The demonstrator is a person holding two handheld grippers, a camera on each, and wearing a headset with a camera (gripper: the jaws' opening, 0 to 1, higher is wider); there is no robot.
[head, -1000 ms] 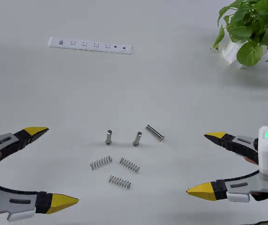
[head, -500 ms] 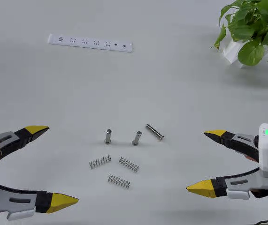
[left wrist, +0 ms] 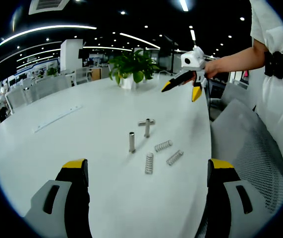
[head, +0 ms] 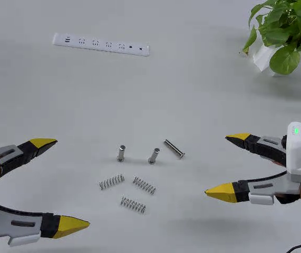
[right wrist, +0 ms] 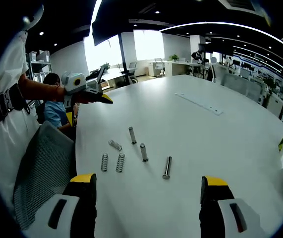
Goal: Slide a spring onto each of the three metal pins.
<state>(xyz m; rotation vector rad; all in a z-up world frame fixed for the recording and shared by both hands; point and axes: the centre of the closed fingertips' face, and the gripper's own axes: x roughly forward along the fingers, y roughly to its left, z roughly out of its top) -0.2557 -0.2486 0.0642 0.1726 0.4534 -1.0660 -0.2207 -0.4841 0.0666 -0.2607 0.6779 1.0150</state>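
Observation:
Two short metal pins (head: 121, 153) (head: 154, 155) stand upright on the white table; a third, longer pin (head: 174, 148) lies flat to their right. Three springs (head: 112, 182) (head: 144, 185) (head: 133, 204) lie loose just in front of them. My left gripper (head: 63, 183) is open at the lower left, well apart from the parts. My right gripper (head: 225, 164) is open at the right, nothing between its yellow-tipped jaws. The left gripper view has the pins (left wrist: 131, 142) and springs (left wrist: 149, 162) ahead of the open jaws. The right gripper view has pins (right wrist: 143, 152) and springs (right wrist: 120, 162) ahead too.
A white power strip (head: 101, 45) lies at the far left of the table. A potted plant (head: 287, 31) stands at the far right corner. A mesh chair (left wrist: 250, 148) sits by the table's near edge.
My right gripper has drifted a little left toward the pins and springs. The left gripper and the parts have stayed where they were.

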